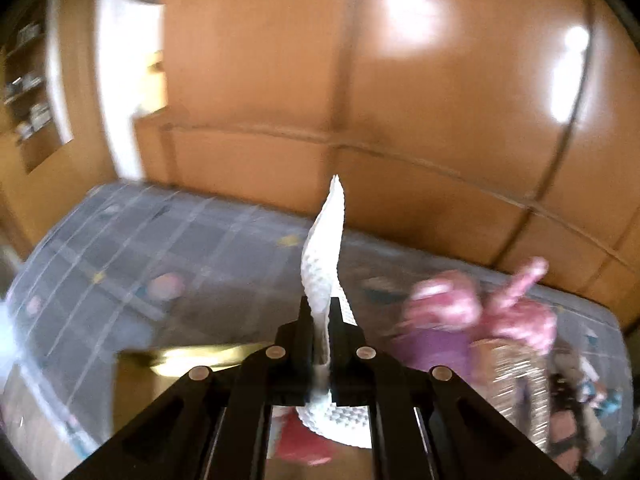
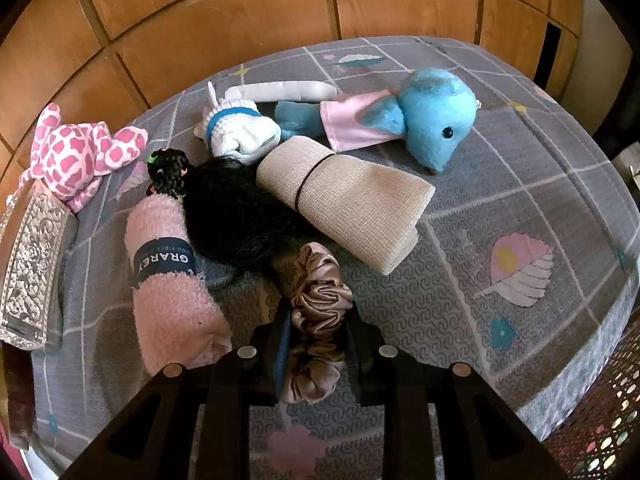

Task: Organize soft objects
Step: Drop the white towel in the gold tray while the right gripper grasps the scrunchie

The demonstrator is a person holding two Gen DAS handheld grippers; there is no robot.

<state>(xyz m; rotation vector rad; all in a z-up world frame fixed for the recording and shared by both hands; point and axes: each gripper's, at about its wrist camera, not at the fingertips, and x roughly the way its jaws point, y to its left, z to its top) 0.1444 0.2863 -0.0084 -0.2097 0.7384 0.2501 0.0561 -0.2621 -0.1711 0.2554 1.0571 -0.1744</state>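
My left gripper (image 1: 321, 312) is shut on a white textured sock (image 1: 324, 256) that sticks up from the jaws, held above the grey patterned bed cover (image 1: 132, 240). My right gripper (image 2: 319, 312) is shut on a beige satin scrunchie (image 2: 318, 304) resting on the grey cover (image 2: 500, 184). Ahead of it lie a pink rolled towel (image 2: 172, 280), a black hairpiece (image 2: 236, 212), a beige bandage roll (image 2: 348, 196), a white sock bundle with a blue band (image 2: 240, 128), a blue plush toy (image 2: 420, 116) and a pink spotted plush (image 2: 80, 152).
A clear embossed glass tray (image 2: 28, 268) sits at the left edge of the cover. Wooden cabinet panels (image 2: 240, 20) stand close behind. A woven perforated surface (image 2: 600, 432) is at the lower right. The left wrist view is blurred; the pink plush (image 1: 480, 308) shows at its right.
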